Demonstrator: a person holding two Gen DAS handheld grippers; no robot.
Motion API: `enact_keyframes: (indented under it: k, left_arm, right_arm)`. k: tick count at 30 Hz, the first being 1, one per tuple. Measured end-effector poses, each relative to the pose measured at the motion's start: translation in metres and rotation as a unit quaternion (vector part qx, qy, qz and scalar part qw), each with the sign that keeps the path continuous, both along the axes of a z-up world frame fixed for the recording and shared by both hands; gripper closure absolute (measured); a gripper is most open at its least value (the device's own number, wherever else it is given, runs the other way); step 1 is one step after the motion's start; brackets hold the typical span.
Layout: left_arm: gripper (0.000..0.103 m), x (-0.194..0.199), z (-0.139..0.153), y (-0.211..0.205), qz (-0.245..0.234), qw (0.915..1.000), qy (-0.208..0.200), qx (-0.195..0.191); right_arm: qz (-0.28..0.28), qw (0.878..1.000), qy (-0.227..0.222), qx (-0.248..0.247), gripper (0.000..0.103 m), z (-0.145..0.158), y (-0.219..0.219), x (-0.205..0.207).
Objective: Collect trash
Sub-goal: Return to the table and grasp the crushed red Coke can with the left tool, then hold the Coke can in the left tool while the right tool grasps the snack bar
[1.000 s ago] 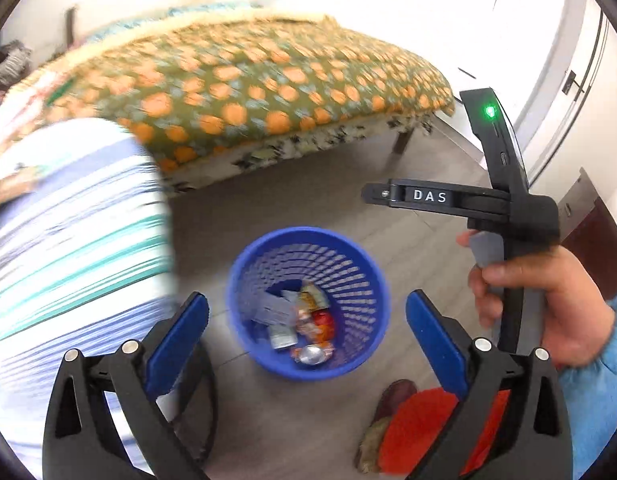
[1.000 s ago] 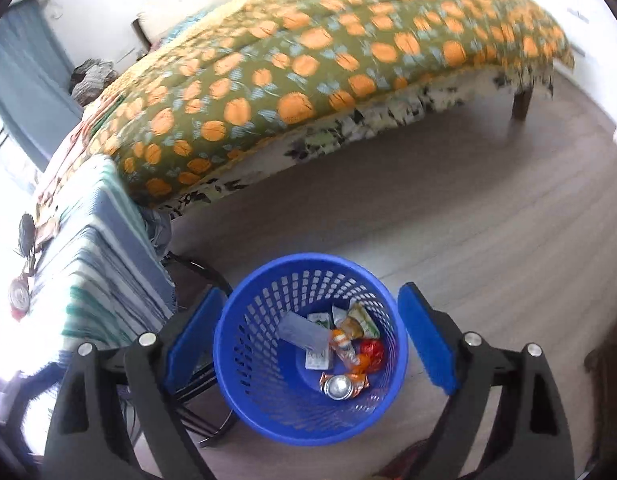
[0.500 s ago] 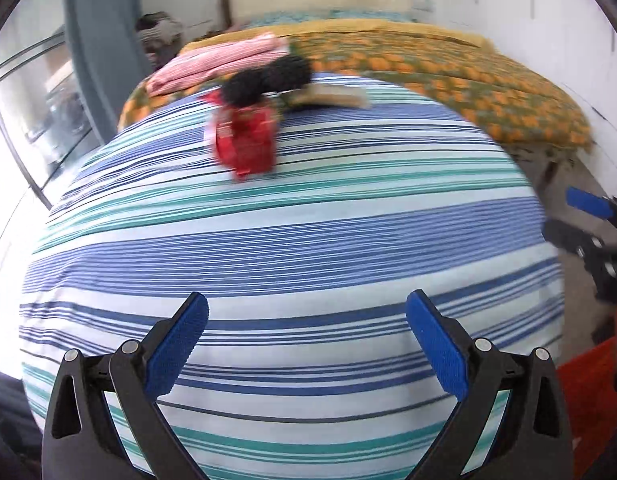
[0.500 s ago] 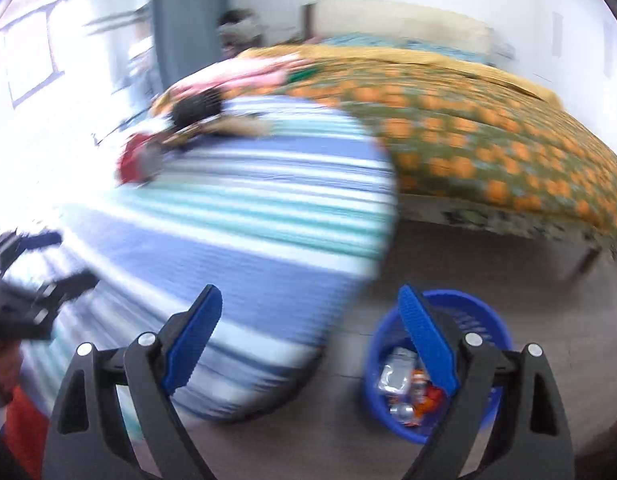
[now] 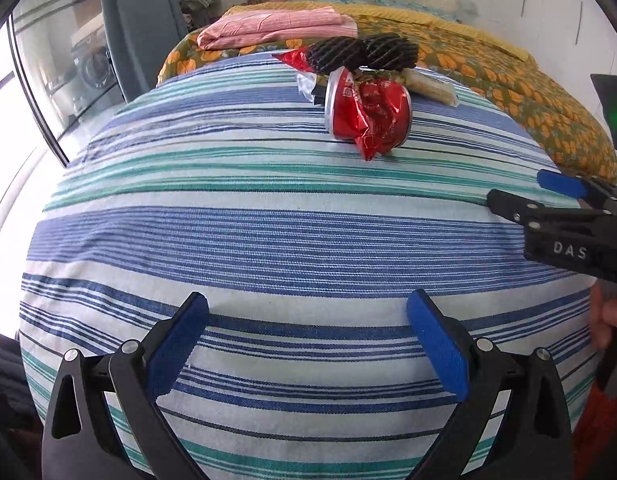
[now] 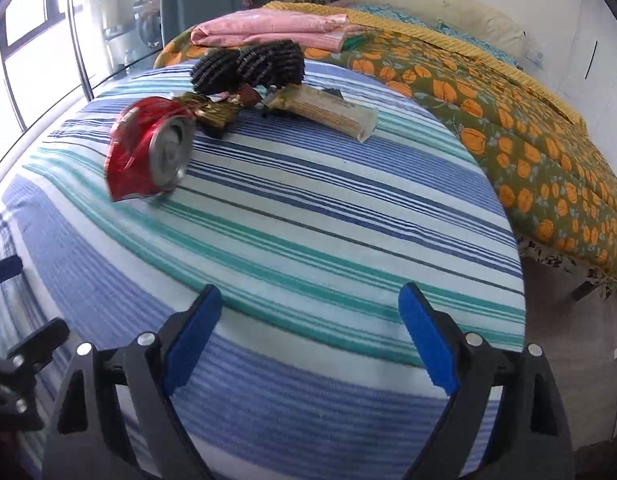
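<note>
A crushed red can lies on its side on the far part of a table covered in striped cloth. Behind the can sit black ridged foam pieces, a beige wrapper and a gold-brown wrapper. My left gripper hovers open over the near cloth, well short of the can. My right gripper is open too and holds nothing. It shows at the right edge of the left wrist view.
A bed with an orange-flowered green cover runs behind and to the right of the table, with folded pink cloth on it. Glass doors stand to the left. Bare floor shows at the right.
Both grippers have swung up from over the blue bin on the floor to the striped table. In the last half second they have come closer to the can and wrappers. Both stayed open.
</note>
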State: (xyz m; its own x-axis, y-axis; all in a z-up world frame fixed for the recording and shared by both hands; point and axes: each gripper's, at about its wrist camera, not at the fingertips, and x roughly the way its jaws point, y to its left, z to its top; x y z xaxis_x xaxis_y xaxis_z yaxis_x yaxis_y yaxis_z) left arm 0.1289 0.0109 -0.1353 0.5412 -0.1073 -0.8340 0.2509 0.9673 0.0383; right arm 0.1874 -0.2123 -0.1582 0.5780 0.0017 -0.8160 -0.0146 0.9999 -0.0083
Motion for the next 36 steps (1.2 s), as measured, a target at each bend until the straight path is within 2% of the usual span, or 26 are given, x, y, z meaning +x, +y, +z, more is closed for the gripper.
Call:
enact_keyframes:
  k: [3,6,9,13,16,20,23,24,26,27,30,36]
  left_arm:
    - [0.005,-0.003,0.0,-0.004,-0.001,1.0,-0.001,0.0]
    - [0.005,0.0,0.001,-0.006,-0.005,1.0,0.002,-0.003]
    - [0.005,0.011,0.007,-0.011,-0.024,0.9993,-0.01,-0.028]
    - [0.005,0.044,0.02,-0.039,-0.055,0.9976,-0.037,-0.02]
    - [0.005,0.073,0.024,-0.057,-0.059,0.9968,-0.05,-0.019]
    - [0.005,0.112,0.017,-0.069,-0.042,0.9983,-0.03,-0.026]
    - [0.006,0.123,0.014,-0.076,-0.043,0.9986,-0.025,-0.019]
    - [0.009,0.123,0.013,-0.078,-0.05,0.9983,-0.027,-0.013]
    - [0.035,0.12,0.013,-0.081,-0.064,0.9975,-0.031,0.006]
    - [0.043,0.119,0.011,-0.08,-0.07,0.9971,-0.028,0.008]
    - [0.043,0.112,0.015,-0.064,-0.065,0.9976,-0.026,0.001]
    - [0.043,0.083,0.029,-0.001,-0.045,0.9985,-0.03,-0.009]
  right_arm:
    - [-0.001,1.0,0.004,0.01,0.011,0.0,-0.006,0.001]
    - [-0.007,0.999,0.017,0.042,0.004,-0.005,-0.016,0.005]
    - [-0.004,0.999,0.017,0.037,0.005,-0.005,-0.014,0.005]
    - [-0.004,0.999,0.017,0.037,0.005,-0.005,-0.014,0.005]
    - [-0.004,0.999,0.017,0.037,0.005,-0.005,-0.014,0.005]
    - [-0.004,0.999,0.017,0.037,0.005,-0.005,-0.014,0.005]
    - [-0.004,0.999,0.017,0.037,0.005,-0.005,-0.014,0.005]
    - [-0.004,0.999,0.017,0.037,0.005,-0.005,-0.014,0.005]
    - [-0.004,0.999,0.017,0.037,0.005,-0.005,-0.014,0.005]
    - [-0.004,0.999,0.017,0.037,0.005,-0.005,-0.014,0.005]
    - [-0.004,0.999,0.017,0.037,0.005,-0.005,-0.014,0.005]
    - [-0.004,0.999,0.017,0.037,0.005,-0.005,-0.014,0.004]
